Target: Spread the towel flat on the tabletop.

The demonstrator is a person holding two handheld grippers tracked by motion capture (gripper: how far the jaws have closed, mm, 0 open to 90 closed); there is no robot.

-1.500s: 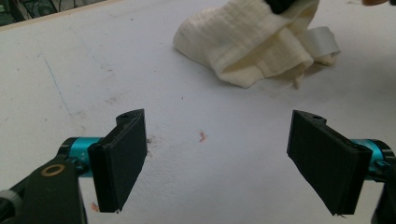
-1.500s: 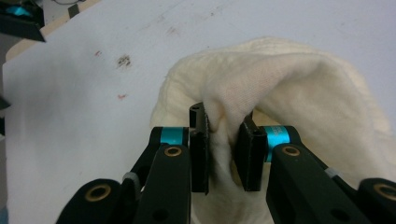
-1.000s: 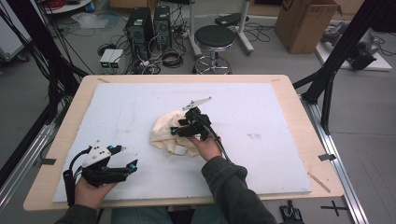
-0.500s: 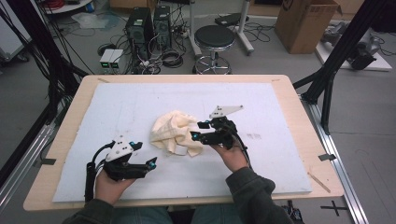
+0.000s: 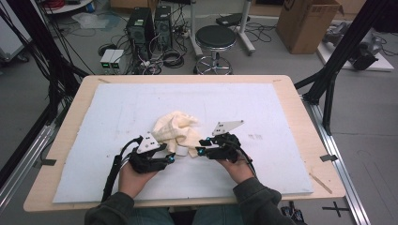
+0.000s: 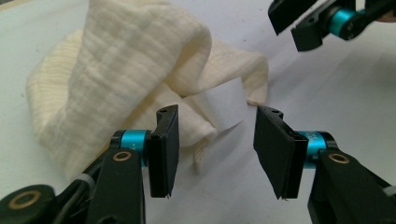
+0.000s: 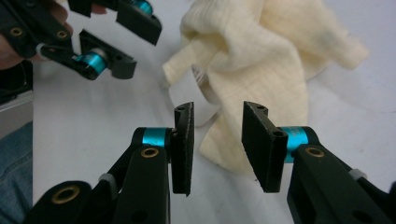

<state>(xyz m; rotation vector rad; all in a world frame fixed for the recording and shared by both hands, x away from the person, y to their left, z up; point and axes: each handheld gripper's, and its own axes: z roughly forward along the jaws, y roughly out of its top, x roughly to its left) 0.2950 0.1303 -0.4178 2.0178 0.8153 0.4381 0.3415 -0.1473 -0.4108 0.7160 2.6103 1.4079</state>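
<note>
I see a crumpled cream cloth with white tag; left tool and right tool both released.

Hidden folds, cropped edges, unreadable tag

The cream cloth is bunched, so its inner folds and underside are hidden; the left gripper view cuts its top off. The white tag on its hem tucks partly under a fold, and any print on it is too blurred to read. The person's forearms run off the high view's bottom edge.
</note>
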